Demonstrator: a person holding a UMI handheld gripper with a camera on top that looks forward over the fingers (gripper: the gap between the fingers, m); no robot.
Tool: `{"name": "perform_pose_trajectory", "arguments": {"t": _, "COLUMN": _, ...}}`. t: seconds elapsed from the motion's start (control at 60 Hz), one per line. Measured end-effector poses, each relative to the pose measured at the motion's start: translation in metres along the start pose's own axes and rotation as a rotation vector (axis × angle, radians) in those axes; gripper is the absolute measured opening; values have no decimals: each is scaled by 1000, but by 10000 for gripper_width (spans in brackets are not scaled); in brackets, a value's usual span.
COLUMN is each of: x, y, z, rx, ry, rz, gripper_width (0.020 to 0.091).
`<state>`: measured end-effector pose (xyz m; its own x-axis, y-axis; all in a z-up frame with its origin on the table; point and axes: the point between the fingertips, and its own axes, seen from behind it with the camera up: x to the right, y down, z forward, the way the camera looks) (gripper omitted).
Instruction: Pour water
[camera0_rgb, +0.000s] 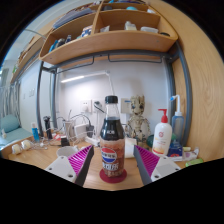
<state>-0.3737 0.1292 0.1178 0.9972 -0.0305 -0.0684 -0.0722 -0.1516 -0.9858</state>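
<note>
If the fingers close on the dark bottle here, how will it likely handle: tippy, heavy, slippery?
The bottle stands upright between the open gripper fingers, tall and narrow on a small coaster, so a push up high would probably tip it. It looks nearly full of dark liquid, so likely heavy for its size. Its smooth, rounded body may slip unless gripped firmly.

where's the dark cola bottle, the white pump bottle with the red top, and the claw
dark plastic cola bottle (112, 135): gripper view, on its label
white pump bottle with red top (161, 137): gripper view, on its body
claw (113, 163): gripper view, midway between its fingertips, open about the bottle
</note>
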Motion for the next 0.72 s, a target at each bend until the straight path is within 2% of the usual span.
{"name": "perform_pose_trajectory", "arguments": {"t": 0.15, "x": -3, "y": -4, "z": -51, "rx": -1, "ry": 82, "rz": 12, "gripper_width": 809}}
{"name": "perform_pose_trajectory", "arguments": {"t": 0.317, "x": -24, "y": -22, "z": -99, "rx": 51, "ry": 104, "rz": 12, "gripper_width": 818}}
{"name": "perform_pose_trajectory", "arguments": {"t": 0.583, "x": -52, "y": -46, "z": -139, "rx": 112, "ry": 78, "rz": 24, "gripper_width": 819}}
{"name": "perform_pose_trajectory", "arguments": {"t": 0.717, "x": -62, "y": -46, "z": -143, "rx": 113, "ry": 54, "rz": 32, "gripper_width": 814}}
